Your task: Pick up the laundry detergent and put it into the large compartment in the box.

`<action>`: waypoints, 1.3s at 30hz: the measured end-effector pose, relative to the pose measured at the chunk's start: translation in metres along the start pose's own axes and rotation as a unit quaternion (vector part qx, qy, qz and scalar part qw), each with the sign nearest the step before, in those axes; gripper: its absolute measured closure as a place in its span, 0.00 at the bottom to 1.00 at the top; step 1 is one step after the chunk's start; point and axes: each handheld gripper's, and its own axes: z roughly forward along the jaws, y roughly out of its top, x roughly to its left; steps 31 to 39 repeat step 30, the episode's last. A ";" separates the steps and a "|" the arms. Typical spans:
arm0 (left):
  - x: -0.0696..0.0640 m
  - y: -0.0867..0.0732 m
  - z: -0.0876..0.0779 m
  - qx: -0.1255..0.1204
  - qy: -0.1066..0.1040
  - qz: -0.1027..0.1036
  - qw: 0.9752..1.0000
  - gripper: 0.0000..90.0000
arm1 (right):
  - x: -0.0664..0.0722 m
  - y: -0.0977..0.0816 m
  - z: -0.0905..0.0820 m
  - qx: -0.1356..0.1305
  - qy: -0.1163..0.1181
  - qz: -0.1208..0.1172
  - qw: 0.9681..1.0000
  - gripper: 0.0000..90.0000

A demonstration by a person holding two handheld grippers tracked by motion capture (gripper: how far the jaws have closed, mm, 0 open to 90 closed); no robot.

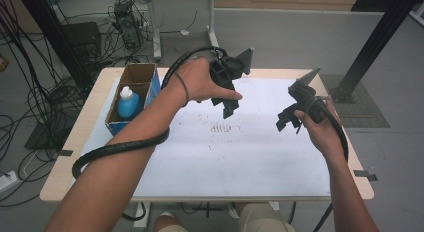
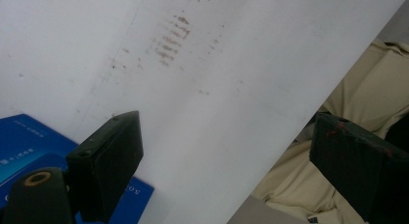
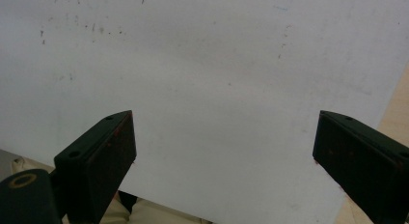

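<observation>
Both grippers are hovering wide-jawed and empty over the white sheet [image 1: 240,157] — left gripper [image 1: 229,108] near the blue-capped bottle [image 1: 128,102] (standing in its cardboard box [image 1: 142,74]), right gripper [image 1: 284,123] well apart.

A white sheet [image 1: 240,157] covers most of the wooden tabletop [image 1: 80,142]. At the sheet's left edge stands an open cardboard box with blue sides [image 1: 145,74], with a blue bottle with a white cap [image 1: 128,103] upright inside it. A patch of small dark marks [image 1: 220,126] lies on the sheet's middle, right of the box.
</observation>
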 end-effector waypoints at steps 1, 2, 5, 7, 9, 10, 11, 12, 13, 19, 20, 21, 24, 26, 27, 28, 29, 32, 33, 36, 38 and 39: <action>-0.001 0.001 0.001 0.001 0.002 0.001 1.000 0.13 | 0.000 0.000 0.000 0.000 0.000 0.000 1.000 0.09; -0.002 0.001 0.002 0.002 0.002 0.003 1.000 0.13 | -0.001 -0.001 0.000 0.000 0.000 0.000 1.000 0.09; -0.003 0.002 0.003 0.001 -0.001 0.005 1.000 0.13 | -0.001 -0.002 0.000 0.000 0.001 0.000 1.000 0.09; -0.004 0.003 0.004 0.000 -0.002 0.008 1.000 0.13 | -0.001 -0.002 0.000 0.001 -0.001 0.001 1.000 0.09; -0.005 0.003 0.003 -0.001 -0.003 0.009 1.000 0.13 | -0.001 -0.003 -0.001 0.000 -0.001 0.002 1.000 0.09; -0.005 0.003 0.002 -0.002 -0.004 0.010 1.000 0.13 | -0.001 -0.004 -0.001 -0.001 0.000 0.003 1.000 0.09; -0.006 0.003 0.002 -0.003 -0.004 0.009 1.000 0.13 | -0.001 -0.004 -0.001 -0.003 -0.001 0.001 1.000 0.09; -0.007 0.003 0.002 -0.002 -0.002 0.012 1.000 0.14 | -0.001 -0.004 -0.002 -0.003 -0.001 0.001 1.000 0.09; -0.007 0.004 0.002 -0.001 -0.001 0.013 1.000 0.14 | -0.001 -0.005 -0.002 -0.003 -0.001 0.001 1.000 0.09; -0.008 0.002 0.002 -0.004 -0.005 0.012 1.000 0.14 | -0.001 -0.006 -0.003 -0.004 -0.001 0.002 1.000 0.09; -0.008 0.002 0.002 -0.003 -0.005 0.012 1.000 0.14 | -0.001 -0.006 -0.003 -0.003 -0.001 0.002 1.000 0.09; -0.008 0.002 0.002 -0.003 -0.005 0.013 1.000 0.14 | -0.001 -0.006 -0.003 -0.003 0.000 0.002 1.000 0.09; -0.007 0.001 0.002 -0.005 -0.006 0.012 1.000 0.14 | 0.000 -0.006 -0.003 -0.005 -0.001 0.001 1.000 0.09; -0.007 -0.001 0.001 -0.009 -0.004 0.012 1.000 0.14 | 0.000 -0.006 -0.003 -0.004 -0.001 0.001 1.000 0.09; -0.007 -0.001 0.001 -0.010 -0.005 0.011 1.000 0.14 | 0.001 -0.006 -0.003 -0.004 -0.001 0.001 1.000 0.09; -0.006 -0.002 0.001 -0.011 -0.006 0.011 1.000 0.14 | 0.001 -0.006 -0.004 -0.005 -0.001 -0.001 1.000 0.09; -0.006 -0.002 0.000 -0.011 -0.007 0.013 1.000 0.14 | 0.001 -0.006 -0.004 -0.005 -0.001 0.000 1.000 0.09; -0.006 -0.003 0.000 -0.013 -0.008 0.010 1.000 0.14 | 0.002 -0.007 -0.004 -0.005 -0.002 0.000 1.000 0.09; -0.006 -0.003 0.000 -0.013 -0.008 0.010 1.000 0.14 | 0.002 -0.007 -0.004 -0.005 -0.002 0.000 1.000 0.09; -0.006 -0.003 0.000 -0.013 -0.008 0.010 1.000 0.14 | 0.002 -0.007 -0.004 -0.005 -0.002 0.000 1.000 0.09; -0.006 -0.003 0.000 -0.013 -0.008 0.010 1.000 0.14 | 0.002 -0.007 -0.004 -0.005 -0.002 0.000 1.000 0.09; -0.006 -0.003 0.000 -0.013 -0.008 0.010 1.000 0.14 | 0.002 -0.007 -0.004 -0.005 -0.002 0.000 1.000 0.09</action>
